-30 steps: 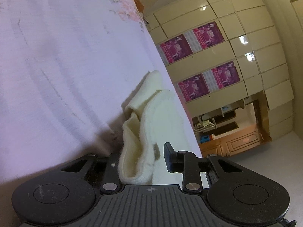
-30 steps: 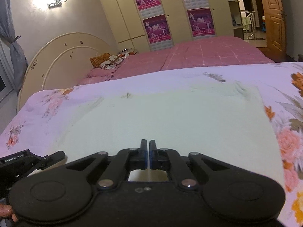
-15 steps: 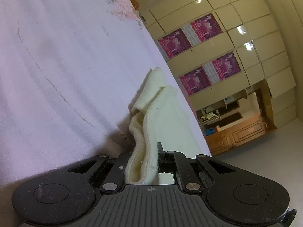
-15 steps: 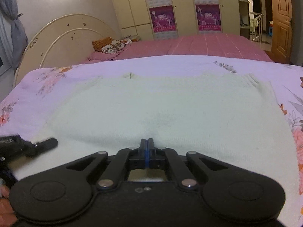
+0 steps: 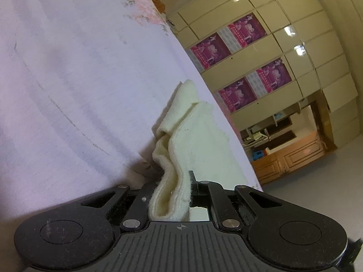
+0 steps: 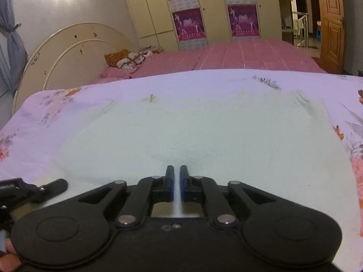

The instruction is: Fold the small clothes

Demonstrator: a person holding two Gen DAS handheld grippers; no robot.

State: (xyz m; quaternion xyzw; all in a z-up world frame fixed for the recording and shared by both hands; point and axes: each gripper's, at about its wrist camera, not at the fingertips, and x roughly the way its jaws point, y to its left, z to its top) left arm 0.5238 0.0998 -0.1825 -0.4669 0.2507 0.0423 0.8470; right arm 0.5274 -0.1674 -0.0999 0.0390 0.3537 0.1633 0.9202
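Note:
A cream knit garment (image 6: pixel 204 136) lies spread flat on the floral bedsheet (image 6: pixel 204 79). My right gripper (image 6: pixel 177 170) is at its near edge, shut, with a thin strip of the cream fabric pinched between the blue pads. My left gripper (image 6: pixel 34 188) shows at the left edge of the right wrist view, at the garment's near left corner. In the left wrist view a bunched fold of the garment (image 5: pixel 195 140) rises from between the fingers of the left gripper (image 5: pixel 174 181), which is shut on it. That fold hides the left finger's tip.
The pale lilac sheet (image 5: pixel 68 90) fills the left of the tilted left wrist view. Beyond the bed are a pink bed (image 6: pixel 249 54), a curved headboard (image 6: pixel 74 52), a wardrobe (image 6: pixel 211 11) with posters and a wooden door (image 6: pixel 331 22). A hand (image 6: pixel 9 256) shows at the bottom left.
The left gripper's fingers have come together on the cream fold and the view has rolled a little. A thin strip of cloth now shows between the right pads.

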